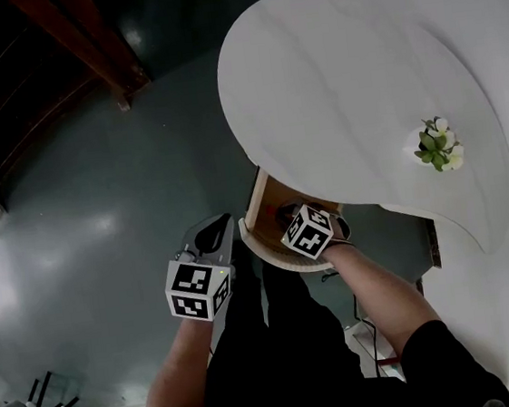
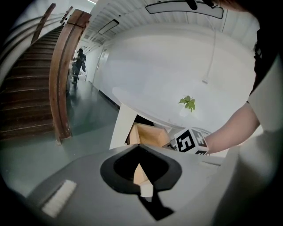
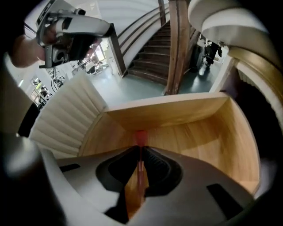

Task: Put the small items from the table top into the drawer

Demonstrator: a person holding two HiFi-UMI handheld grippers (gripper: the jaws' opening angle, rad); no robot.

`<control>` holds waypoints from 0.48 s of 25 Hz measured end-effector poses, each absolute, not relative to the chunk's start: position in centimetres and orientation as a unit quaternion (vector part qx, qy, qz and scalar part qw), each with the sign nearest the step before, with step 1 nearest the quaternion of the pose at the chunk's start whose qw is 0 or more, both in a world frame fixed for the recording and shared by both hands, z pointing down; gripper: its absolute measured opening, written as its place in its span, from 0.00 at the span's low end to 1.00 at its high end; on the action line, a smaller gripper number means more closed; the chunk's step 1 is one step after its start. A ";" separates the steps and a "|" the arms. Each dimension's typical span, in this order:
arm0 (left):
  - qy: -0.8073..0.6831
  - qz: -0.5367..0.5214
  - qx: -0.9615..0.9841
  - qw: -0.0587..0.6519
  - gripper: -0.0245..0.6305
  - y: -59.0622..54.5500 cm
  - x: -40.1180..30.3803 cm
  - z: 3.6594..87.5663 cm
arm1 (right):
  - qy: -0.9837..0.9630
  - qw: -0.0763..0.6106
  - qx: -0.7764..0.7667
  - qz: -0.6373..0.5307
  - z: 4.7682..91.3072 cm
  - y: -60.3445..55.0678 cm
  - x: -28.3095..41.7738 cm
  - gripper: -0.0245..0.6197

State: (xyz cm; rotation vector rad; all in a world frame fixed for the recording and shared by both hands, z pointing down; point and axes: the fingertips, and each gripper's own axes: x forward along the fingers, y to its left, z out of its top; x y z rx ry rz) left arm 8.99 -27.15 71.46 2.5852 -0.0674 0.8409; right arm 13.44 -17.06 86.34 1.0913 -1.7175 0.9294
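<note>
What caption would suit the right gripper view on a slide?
Right gripper, jaws shut on a thin red item, reaching into the open wooden drawer.

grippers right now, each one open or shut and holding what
Left gripper: shut, nothing between its jaws.
Right gripper: shut on a thin red item, inside the wooden drawer.

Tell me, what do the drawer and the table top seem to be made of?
The drawer looks like pale unpainted wood or plywood: warm tan with visible grain lines, matt. The table top seems white laminate or painted board, smooth with faint streaks; I cannot tell which.
</note>
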 end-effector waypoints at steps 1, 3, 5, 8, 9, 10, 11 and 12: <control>-0.025 0.304 0.929 0.210 0.03 -27.2 8.9 71.5 | -0.688 0.440 0.437 0.378 86.9 -17.0 13.5 0.12; -0.027 0.307 0.928 0.210 0.03 -27.2 8.7 71.8 | -0.682 0.442 0.433 0.389 87.8 -16.8 13.7 0.12; -0.028 0.311 0.926 0.210 0.03 -27.1 8.5 72.2 | -0.679 0.446 0.430 0.393 88.6 -16.6 13.8 0.12; -0.029 0.315 0.925 0.211 0.03 -27.2 8.2 72.5 | -0.678 0.450 0.430 0.391 89.0 -16.5 13.9 0.16; -0.029 0.315 0.925 0.211 0.03 -27.2 8.1 72.5 | -0.677 0.448 0.432 0.392 88.8 -16.6 13.9 0.18; -0.029 0.314 0.925 0.212 0.03 -27.3 8.1 72.4 | -0.677 0.446 0.435 0.393 88.6 -16.6 13.9 0.18; -0.029 0.314 0.925 0.212 0.03 -27.3 8.1 72.3 | -0.677 0.442 0.437 0.393 88.2 -16.7 13.9 0.18; -0.029 0.313 0.925 0.212 0.03 -27.3 8.1 72.2 | -0.677 0.439 0.440 0.395 87.8 -16.7 13.9 0.18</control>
